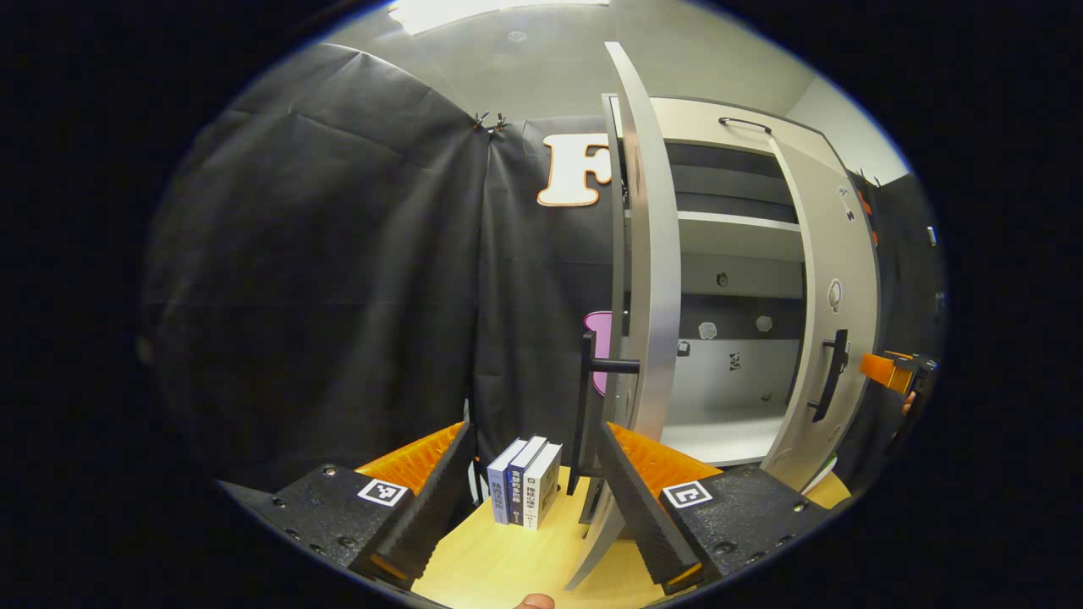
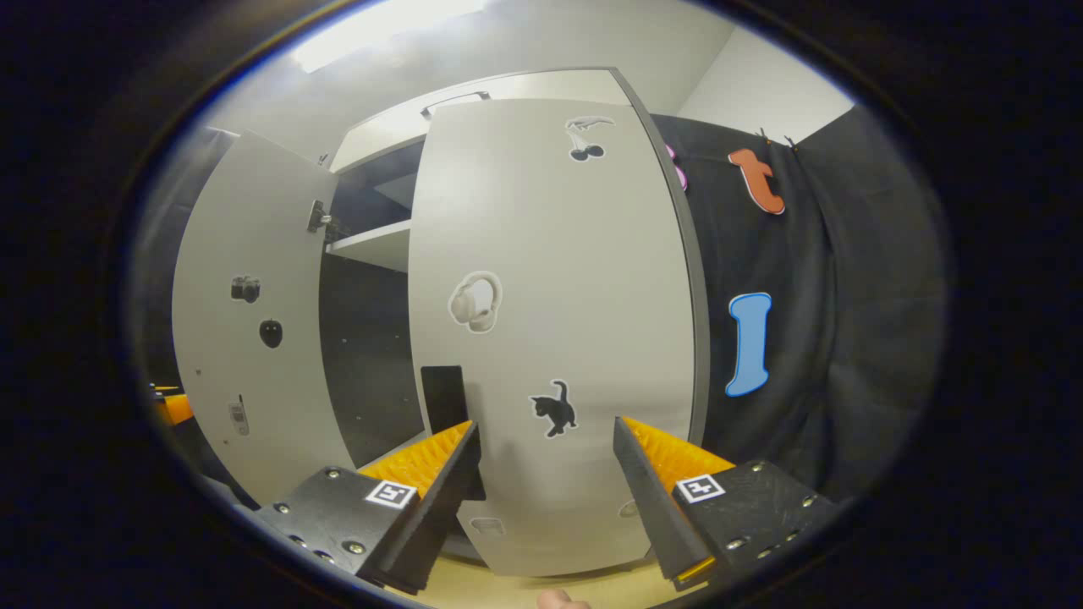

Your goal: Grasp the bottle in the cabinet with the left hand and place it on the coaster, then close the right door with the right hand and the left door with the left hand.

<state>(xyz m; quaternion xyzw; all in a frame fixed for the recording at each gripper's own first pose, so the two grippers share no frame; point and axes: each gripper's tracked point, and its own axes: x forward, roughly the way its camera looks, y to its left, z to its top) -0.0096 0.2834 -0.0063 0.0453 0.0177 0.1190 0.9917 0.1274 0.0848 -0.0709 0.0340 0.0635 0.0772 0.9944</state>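
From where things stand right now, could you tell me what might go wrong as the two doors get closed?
1. The left gripper is open beside the left door's edge, near its handle; a finger could snag there.
2. The books stand close by that door and could be knocked.
3. The right gripper faces the right door squarely; a hard push might slam it.

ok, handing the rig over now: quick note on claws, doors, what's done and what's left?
Left claw: open, holding nothing, at the edge of the left door by its handle; books on the table between its fingers.
Right claw: open, holding nothing, facing the outside of the right door.
Both doors stand open. Cabinet shelf looks bare, so the bottle seems to be out already; bottle and coaster aren't visible, so check that.
Left: push the right door shut with the right claw, then the left door with the left.
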